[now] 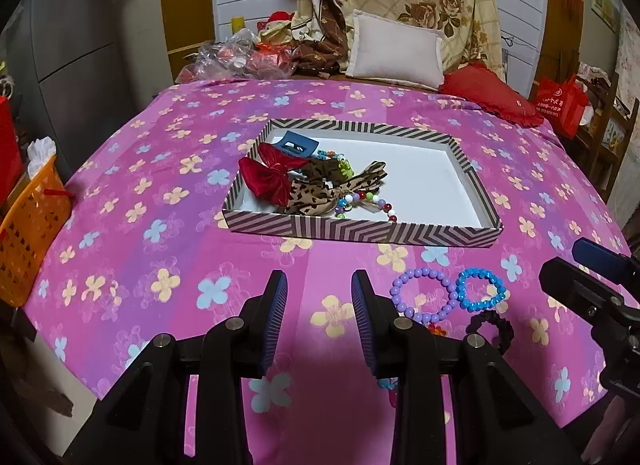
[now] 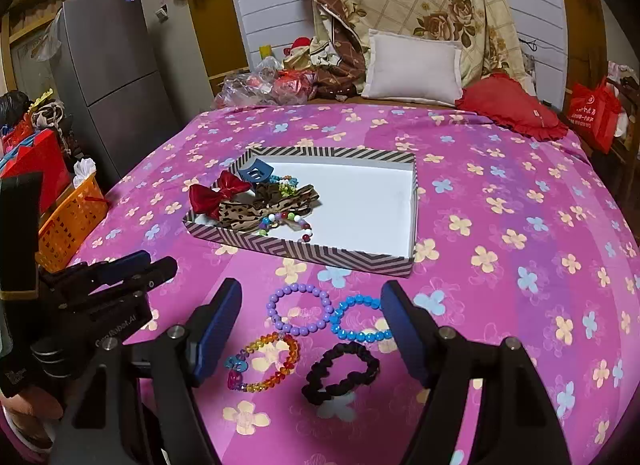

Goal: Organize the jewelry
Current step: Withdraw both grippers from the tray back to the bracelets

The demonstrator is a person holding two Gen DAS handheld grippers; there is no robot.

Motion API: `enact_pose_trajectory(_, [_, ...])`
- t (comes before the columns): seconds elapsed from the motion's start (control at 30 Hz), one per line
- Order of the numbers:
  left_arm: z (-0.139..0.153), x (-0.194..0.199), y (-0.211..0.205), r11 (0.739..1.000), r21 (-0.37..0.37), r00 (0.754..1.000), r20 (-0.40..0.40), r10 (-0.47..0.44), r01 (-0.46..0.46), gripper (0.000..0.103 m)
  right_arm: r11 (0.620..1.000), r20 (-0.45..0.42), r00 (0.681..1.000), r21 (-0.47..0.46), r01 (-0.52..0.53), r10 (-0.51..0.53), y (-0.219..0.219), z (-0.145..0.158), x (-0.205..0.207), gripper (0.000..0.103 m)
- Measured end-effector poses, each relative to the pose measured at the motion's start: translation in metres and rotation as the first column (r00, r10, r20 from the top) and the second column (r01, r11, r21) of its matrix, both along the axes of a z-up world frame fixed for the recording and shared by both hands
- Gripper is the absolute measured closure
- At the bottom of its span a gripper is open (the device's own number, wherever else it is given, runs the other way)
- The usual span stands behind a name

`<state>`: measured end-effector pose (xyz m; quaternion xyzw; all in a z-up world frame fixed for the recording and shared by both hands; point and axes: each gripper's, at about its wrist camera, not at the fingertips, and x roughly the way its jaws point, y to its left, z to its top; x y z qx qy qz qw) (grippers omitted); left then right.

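Nearest the right wrist camera, four loose pieces lie on the bed's pink flowered sheet [image 2: 500,193]. Left to right: rainbow bead bracelet [image 2: 264,361], purple bead bracelet [image 2: 298,309], black scrunchie [image 2: 340,373], blue bead bracelet [image 2: 360,317]. Purple touches rainbow at its lower edge and sits just beside blue.

Left tongs [image 1: 319,317]: released, nothing between the pads, low over bare sheet to the left of the bracelets. In the left wrist view the purple bracelet lies just beside the right pad.

Right tongs [image 2: 312,333]: released wide, jaws straddling the four loose pieces, touching none as far as can be seen.

Striped box [image 2: 312,251]: farther up the bed, beyond the bracelets, white floor visible. Contents are piled in its left half: red velvet bow [image 2: 218,193] at the left rim, blue hair claw [image 2: 256,173] at the back, leopard-print bow [image 2: 256,211] in the middle, multicoloured bead strand [image 2: 288,223] at the front. Right half of the box shows only white floor.

Orange basket [image 2: 68,221] stands off the left edge of the bed.
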<state>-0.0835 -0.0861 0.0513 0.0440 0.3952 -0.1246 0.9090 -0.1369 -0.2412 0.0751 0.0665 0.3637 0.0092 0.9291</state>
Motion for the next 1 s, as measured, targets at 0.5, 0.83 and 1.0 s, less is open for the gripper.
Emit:
enact_pose_trajectory(0.5, [-0.006, -0.01, -0.005, 1.0, 0.006, 1.0, -0.018, -0.014, 0.014, 0.066, 1.0, -0.019, 1.0, -0.002, 0.006, -0.006, -0.004, -0.004, -0.008, 0.027])
enact_pose_trajectory(0.83, [-0.006, -0.013, -0.005, 1.0, 0.004, 1.0, -0.02, -0.015, 0.015, 0.066, 1.0, -0.019, 1.0, -0.002, 0.004, -0.004, -0.004, -0.004, -0.009, 0.026])
enact_pose_trajectory(1.0, [-0.006, -0.016, -0.005, 1.0, 0.002, 1.0, -0.023, -0.013, 0.013, 0.066, 1.0, -0.019, 1.0, -0.003, 0.006, -0.006, -0.005, -0.006, -0.013, 0.026])
